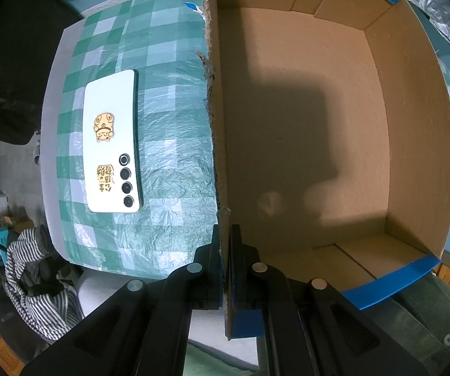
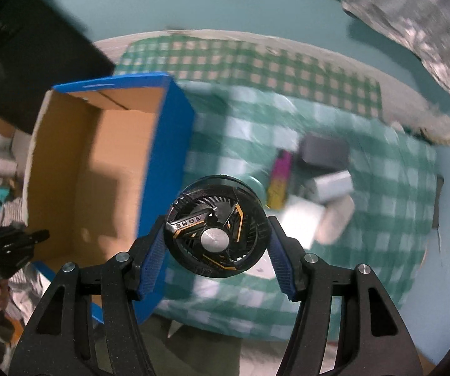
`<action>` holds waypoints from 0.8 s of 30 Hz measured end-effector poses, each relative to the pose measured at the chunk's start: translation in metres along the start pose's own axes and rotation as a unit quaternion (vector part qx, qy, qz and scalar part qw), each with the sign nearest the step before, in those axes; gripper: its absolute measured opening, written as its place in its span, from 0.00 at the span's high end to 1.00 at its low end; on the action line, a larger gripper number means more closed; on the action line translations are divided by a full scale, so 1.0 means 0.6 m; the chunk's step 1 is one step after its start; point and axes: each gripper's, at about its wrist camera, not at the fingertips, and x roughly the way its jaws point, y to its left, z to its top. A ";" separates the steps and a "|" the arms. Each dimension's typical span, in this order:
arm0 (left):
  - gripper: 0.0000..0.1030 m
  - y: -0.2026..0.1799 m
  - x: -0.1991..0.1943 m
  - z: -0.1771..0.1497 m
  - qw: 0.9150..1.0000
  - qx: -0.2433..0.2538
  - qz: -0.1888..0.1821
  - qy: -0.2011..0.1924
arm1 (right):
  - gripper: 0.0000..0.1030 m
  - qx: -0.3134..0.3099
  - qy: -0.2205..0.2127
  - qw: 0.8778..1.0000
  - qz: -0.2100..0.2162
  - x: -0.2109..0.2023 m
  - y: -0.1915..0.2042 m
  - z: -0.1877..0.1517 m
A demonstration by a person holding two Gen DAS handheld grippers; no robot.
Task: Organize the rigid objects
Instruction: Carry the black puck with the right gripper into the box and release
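Note:
An open cardboard box with blue outer walls (image 1: 319,125) (image 2: 99,163) stands on the green checked tablecloth. My left gripper (image 1: 226,238) is shut on the box's left wall, one finger each side of it; it also shows at the left edge of the right wrist view (image 2: 15,244). My right gripper (image 2: 215,238) is shut on a round black fan with orange trim (image 2: 214,228), held in the air just right of the box's blue wall. A white phone (image 1: 112,147) lies face down left of the box.
On the cloth right of the fan lie a pink-yellow lighter (image 2: 279,178), a dark block (image 2: 323,150), a grey box (image 2: 333,185) and pale items (image 2: 334,219). Striped clothing (image 1: 37,288) lies off the table's edge. A foil-like surface (image 2: 413,25) sits at upper right.

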 end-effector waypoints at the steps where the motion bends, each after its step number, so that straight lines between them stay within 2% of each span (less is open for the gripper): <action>1: 0.97 0.000 0.000 0.000 1.000 0.000 0.000 0.000 | 0.40 -0.009 -0.001 1.000 0.001 -0.001 0.012 0.007; 7: 0.97 0.001 0.000 0.001 1.000 -0.001 -0.001 0.002 | 0.40 -0.061 -0.007 0.998 0.009 0.004 0.079 0.046; 14: 0.97 0.001 0.000 0.005 1.000 -0.002 0.000 0.003 | 0.40 -0.114 0.011 0.993 0.018 0.043 0.139 0.071; 24: 0.97 0.000 0.000 0.005 1.000 -0.006 0.000 0.004 | 0.40 -0.154 0.046 0.987 0.012 0.106 0.171 0.073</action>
